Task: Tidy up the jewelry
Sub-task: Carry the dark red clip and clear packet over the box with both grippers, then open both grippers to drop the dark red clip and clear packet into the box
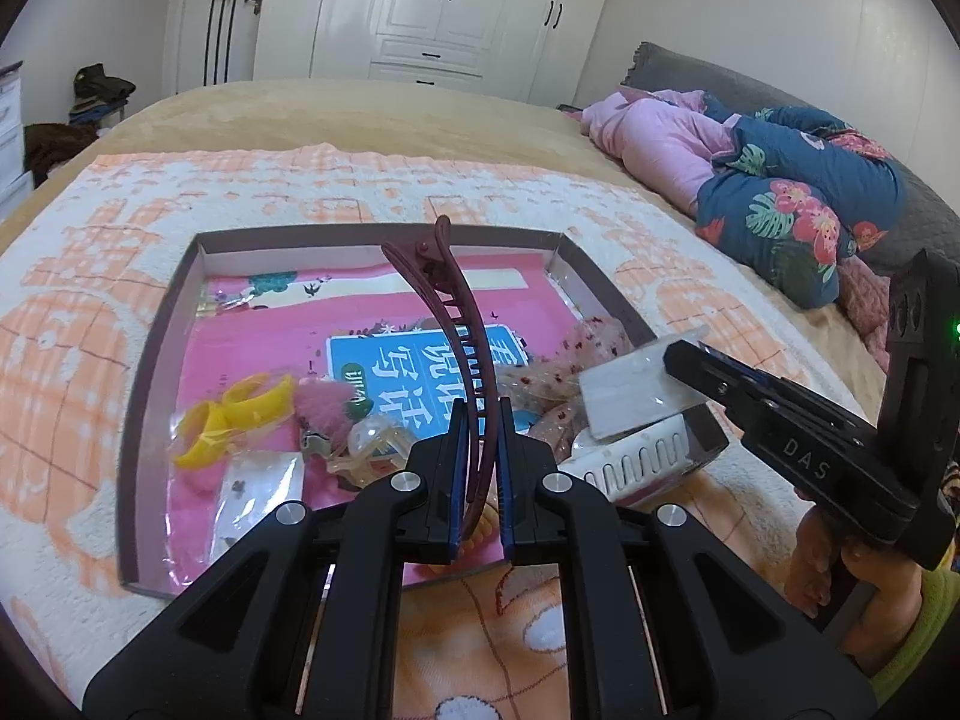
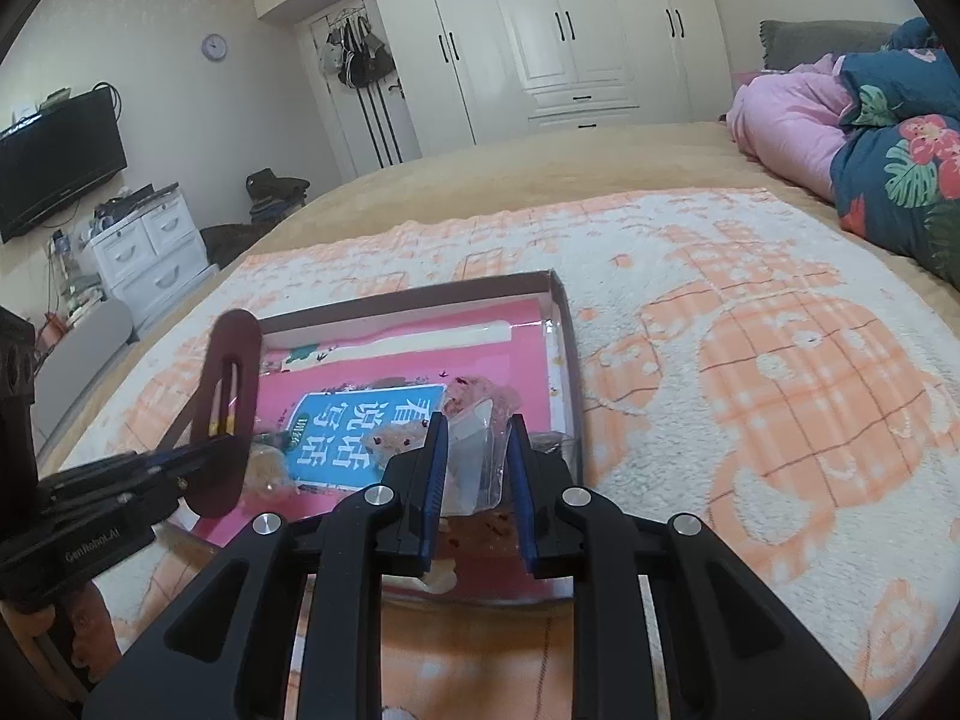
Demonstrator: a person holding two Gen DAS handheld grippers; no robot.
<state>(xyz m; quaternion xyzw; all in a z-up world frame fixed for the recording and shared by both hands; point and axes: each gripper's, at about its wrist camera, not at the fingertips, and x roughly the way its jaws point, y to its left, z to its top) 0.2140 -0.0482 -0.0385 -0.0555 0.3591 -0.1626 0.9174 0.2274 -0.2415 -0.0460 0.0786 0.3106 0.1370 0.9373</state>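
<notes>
Left tongs hold hair clip above tray rim

Right gripper fingers pinch a clear packet above the tray.

White Chinese characters 看说话写话 are showing upside down on the blue label inside the box. "DAS" is showing on the right gripper, "GenRobot.AI" on the left gripper.
</notes>
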